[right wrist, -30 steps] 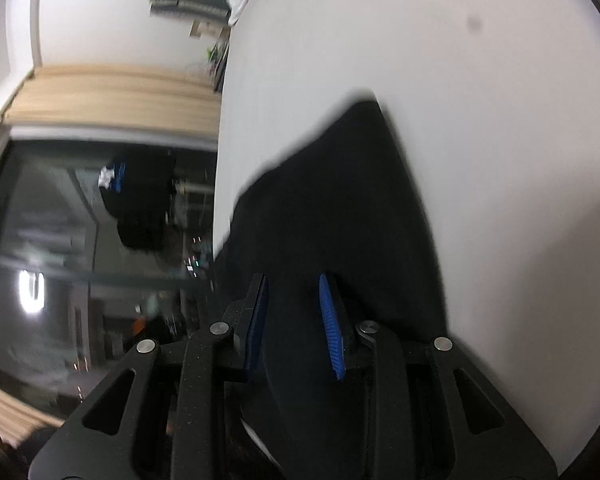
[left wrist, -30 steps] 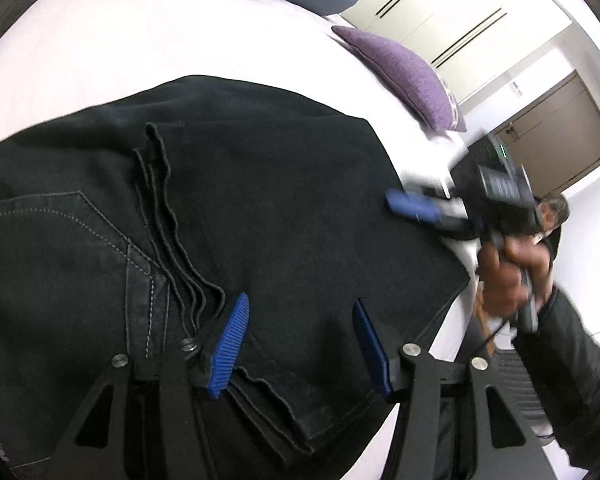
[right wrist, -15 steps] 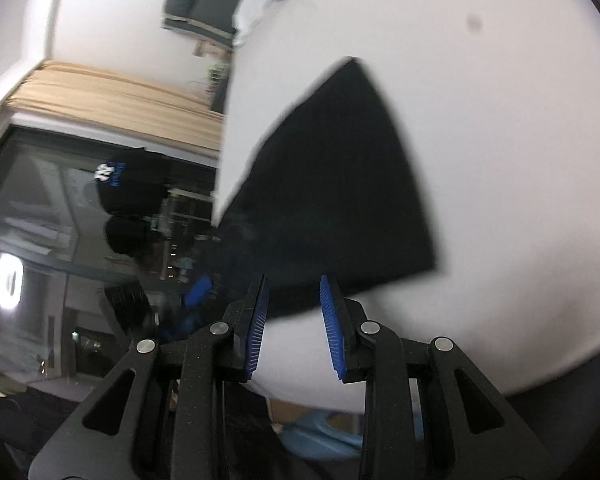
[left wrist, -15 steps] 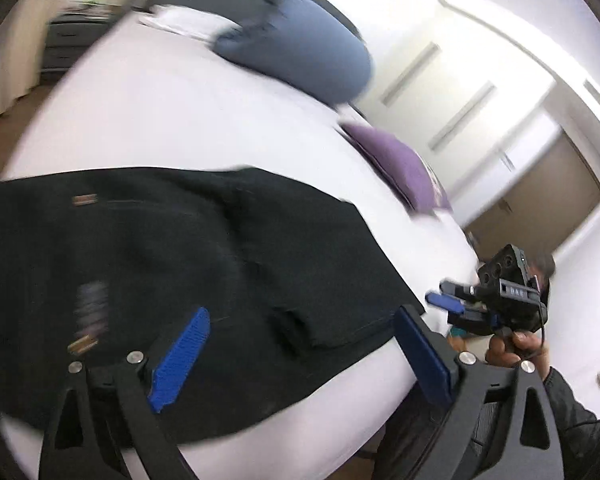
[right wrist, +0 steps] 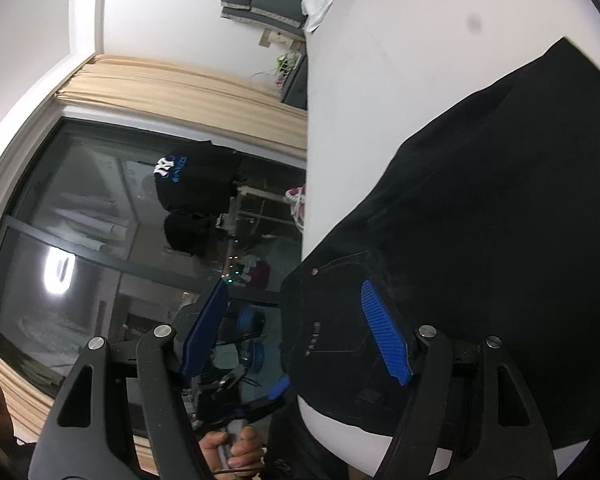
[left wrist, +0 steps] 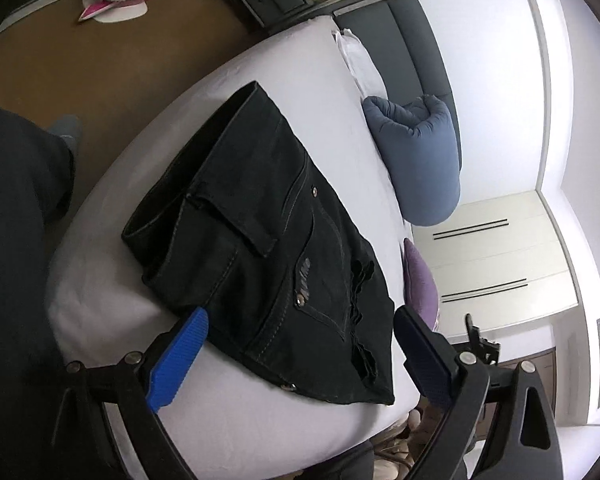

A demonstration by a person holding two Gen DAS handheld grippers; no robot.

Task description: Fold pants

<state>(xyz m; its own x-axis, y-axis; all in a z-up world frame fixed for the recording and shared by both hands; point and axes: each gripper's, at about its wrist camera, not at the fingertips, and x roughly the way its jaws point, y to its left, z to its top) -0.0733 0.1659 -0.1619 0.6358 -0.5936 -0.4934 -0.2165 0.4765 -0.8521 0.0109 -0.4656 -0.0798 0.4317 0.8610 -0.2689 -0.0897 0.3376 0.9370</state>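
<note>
Black jeans (left wrist: 268,236) lie folded into a compact stack on the white bed (left wrist: 300,92), waistband toward the floor side and leg hems near the bed's near edge. My left gripper (left wrist: 300,354) is open and empty, held above and back from the stack's near edge. In the right wrist view the same jeans (right wrist: 480,208) fill the right half. My right gripper (right wrist: 300,328) is open and empty, raised off the bed at the jeans' corner. The left gripper also shows low in the right wrist view (right wrist: 260,396), in a hand.
A blue rolled duvet (left wrist: 420,160) and a purple pillow (left wrist: 420,276) lie at the bed's head side. A grey headboard (left wrist: 416,40), brown floor (left wrist: 100,64) and white wardrobe (left wrist: 492,256) surround the bed. A dark window (right wrist: 100,240) with beige curtain sits left of the bed.
Both grippers have let go of the jeans, opened wide and pulled back and up from the bed. The folded stack now lies still on the sheet.
</note>
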